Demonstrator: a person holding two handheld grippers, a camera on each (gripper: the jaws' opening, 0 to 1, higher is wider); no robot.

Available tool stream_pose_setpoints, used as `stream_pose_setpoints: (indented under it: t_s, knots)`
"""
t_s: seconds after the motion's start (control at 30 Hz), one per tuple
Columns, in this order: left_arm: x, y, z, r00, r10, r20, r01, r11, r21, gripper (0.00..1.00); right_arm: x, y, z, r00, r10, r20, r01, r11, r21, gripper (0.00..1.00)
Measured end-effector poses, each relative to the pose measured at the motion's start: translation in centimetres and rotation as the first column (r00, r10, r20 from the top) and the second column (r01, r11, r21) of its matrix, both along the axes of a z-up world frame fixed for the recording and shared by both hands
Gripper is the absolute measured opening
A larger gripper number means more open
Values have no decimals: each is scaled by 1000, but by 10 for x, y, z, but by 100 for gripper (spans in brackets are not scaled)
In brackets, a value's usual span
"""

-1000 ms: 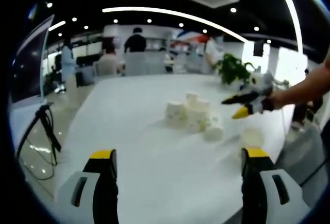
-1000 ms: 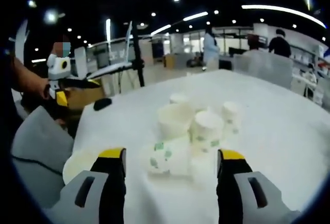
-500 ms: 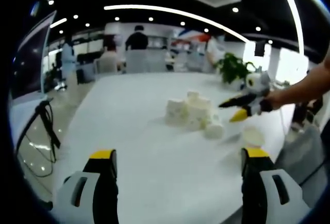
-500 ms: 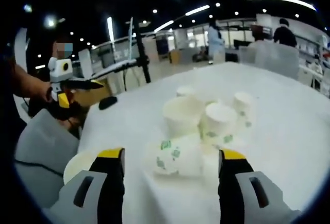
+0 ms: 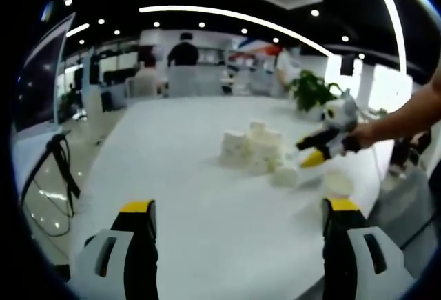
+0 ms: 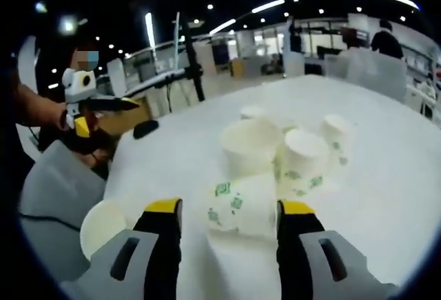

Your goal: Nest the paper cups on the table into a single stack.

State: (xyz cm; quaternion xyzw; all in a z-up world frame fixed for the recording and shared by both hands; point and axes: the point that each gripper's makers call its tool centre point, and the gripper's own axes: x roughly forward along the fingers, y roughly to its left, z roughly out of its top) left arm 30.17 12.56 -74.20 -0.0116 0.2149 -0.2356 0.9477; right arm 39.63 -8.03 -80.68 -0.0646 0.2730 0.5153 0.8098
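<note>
Paper cups (image 6: 275, 158) clustered; one toppled (image 6: 241, 207) before right tool (image 6: 227, 210).

Bare white table (image 5: 172, 176) lies open ahead of left gripper (image 5: 238, 210); tipped green-printed paper cup (image 6: 241, 203) sits between right gripper (image 6: 229, 212) jaws, upright white paper cups (image 6: 275, 152) crowded just behind

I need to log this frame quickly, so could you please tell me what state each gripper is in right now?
Left gripper: open, holding nothing, over the bare table.
Right gripper: open, jaws either side of the cup lying on its side, not yet shut on it.
</note>
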Motion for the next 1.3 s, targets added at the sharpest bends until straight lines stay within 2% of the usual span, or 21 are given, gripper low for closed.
stream_pose_setpoints:
  t_s: [0.07,0.13,0.2,0.33,0.43,0.63,0.97,1.3]
  knots:
    - [-1,0,-1,1000,2,-1,-2,1000,0,98,-3,-3,0,1000,17,-10,-17,1000,5,47]
    - [-1,0,-1,1000,2,-2,-2,1000,-1,98,-10,-3,-1,997,31,-70,-29,999,28,40]
    - [-2,0,-3,1000,2,-5,-2,1000,-2,98,-11,-5,-2,997,36,-61,-35,999,20,33]
    - [-3,-3,-4,1000,-2,-8,2,1000,-4,98,-18,-4,-3,993,59,-100,-55,998,36,21]
    - [-3,-3,-3,1000,-1,-8,1,1000,-7,98,-22,-3,-3,992,68,-104,-64,997,44,19]
    - [-3,-3,-3,1000,-2,-6,2,1000,-6,98,-30,-3,3,990,88,-109,-81,995,61,9]
    - [-5,-6,-3,1000,-14,-10,14,1000,-1,98,-33,-3,9,989,82,-126,-72,994,83,2]
    - [-5,-3,-1,1000,-16,-6,16,1000,3,98,-34,2,14,988,82,-128,-71,993,90,0]
